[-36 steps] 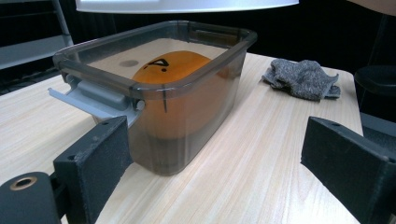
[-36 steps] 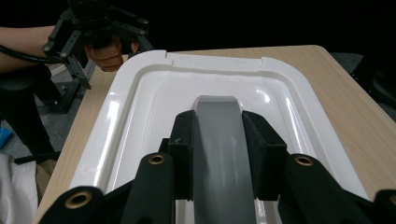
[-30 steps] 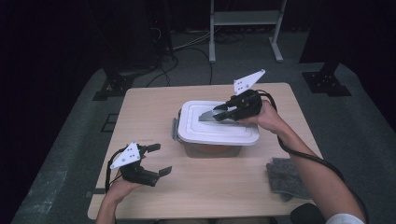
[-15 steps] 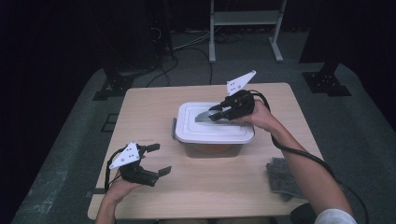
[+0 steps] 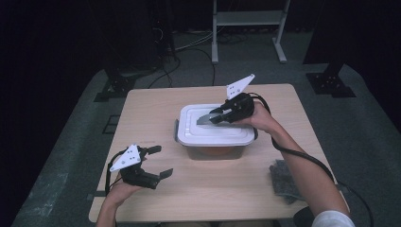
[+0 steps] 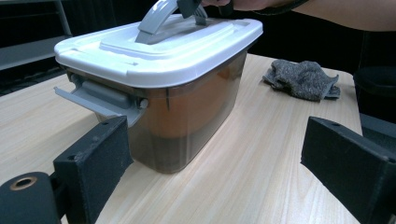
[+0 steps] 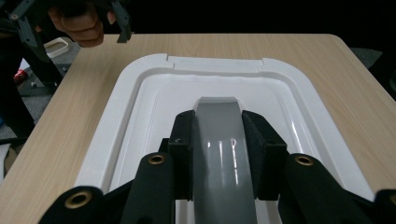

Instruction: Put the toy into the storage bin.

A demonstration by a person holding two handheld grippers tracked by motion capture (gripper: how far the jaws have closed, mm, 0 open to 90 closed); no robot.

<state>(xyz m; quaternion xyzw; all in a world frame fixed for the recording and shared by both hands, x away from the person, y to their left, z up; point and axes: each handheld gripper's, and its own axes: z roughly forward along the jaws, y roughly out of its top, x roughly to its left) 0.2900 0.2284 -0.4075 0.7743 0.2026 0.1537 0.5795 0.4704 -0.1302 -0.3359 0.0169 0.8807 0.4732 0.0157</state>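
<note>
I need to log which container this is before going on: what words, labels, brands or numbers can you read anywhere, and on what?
None can be read.
White lid: plain in the high view and the right gripper view.
Grey handle, held in the right claw: unmarked.
Tinted tub and its side latch: no label.
Grey cloth, wooden table: no print.

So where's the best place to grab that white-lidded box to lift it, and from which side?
By the grey handle hinged on the white lid, coming from above and closing across its width. It is raised off the lid, narrow and flat-sided, so jaws fit either side. The right hand-held gripper already clamps it that way. The side latch looks flipped open, so the lid may lift alone.
</note>
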